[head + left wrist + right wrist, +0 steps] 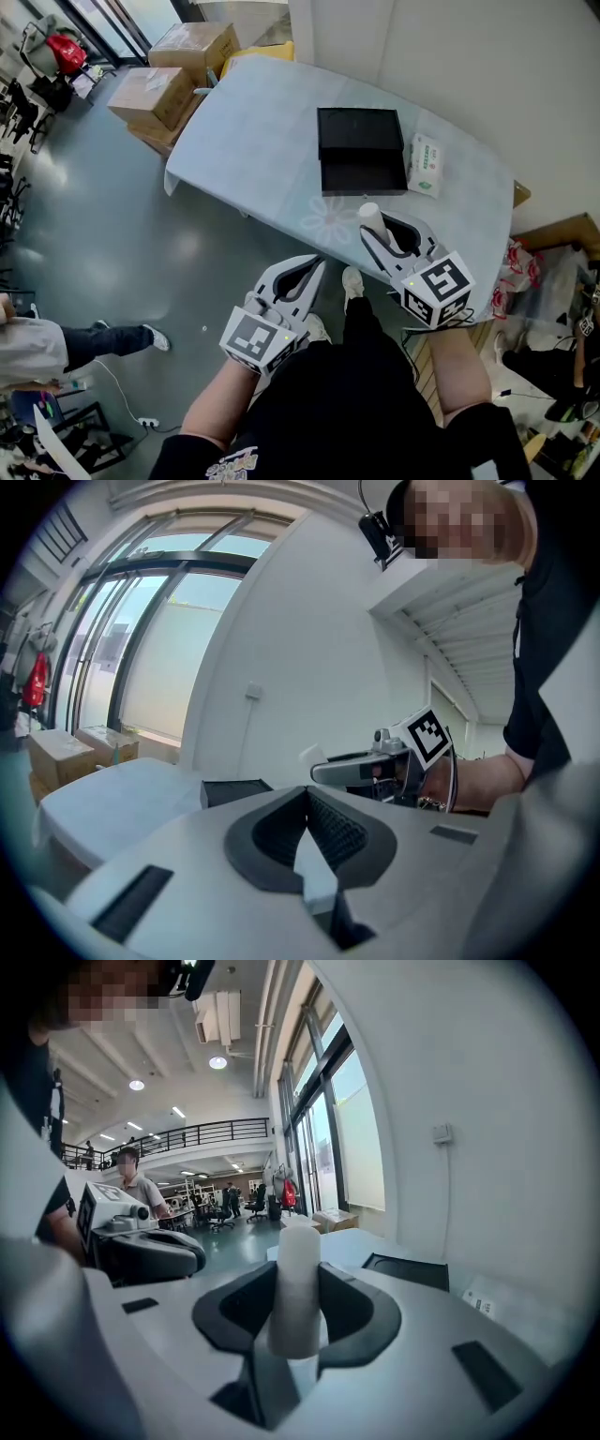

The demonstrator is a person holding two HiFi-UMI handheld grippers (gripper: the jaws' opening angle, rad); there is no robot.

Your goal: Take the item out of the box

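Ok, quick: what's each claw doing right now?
Left claw: shut, nothing in it.
Right claw: shut on the white cylinder.
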